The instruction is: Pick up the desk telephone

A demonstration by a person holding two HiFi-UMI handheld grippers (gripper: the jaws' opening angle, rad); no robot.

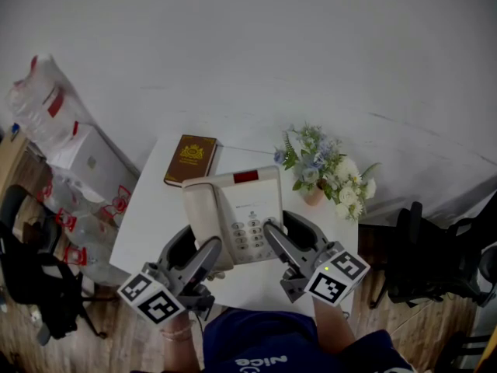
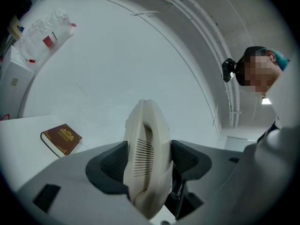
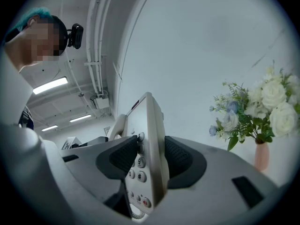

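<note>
A cream desk telephone (image 1: 233, 212) with a keypad and a red strip lies over the white table (image 1: 151, 220), held from the near side by both grippers. My left gripper (image 1: 198, 247) is shut on the handset side. In the left gripper view the handset (image 2: 145, 144) stands edge-on between the dark pads (image 2: 115, 165), which press on it. My right gripper (image 1: 291, 233) is shut on the right edge of the base. In the right gripper view the base (image 3: 152, 125) sits between the pads (image 3: 124, 156), keys facing left. Whether the telephone rests on the table cannot be told.
A brown book (image 1: 191, 158) lies at the table's far left corner. A vase of white and blue flowers (image 1: 324, 173) stands at the far right. Plastic bags (image 1: 46, 107) and a white box (image 1: 89, 158) stand left of the table; black chairs (image 1: 423, 259) flank it.
</note>
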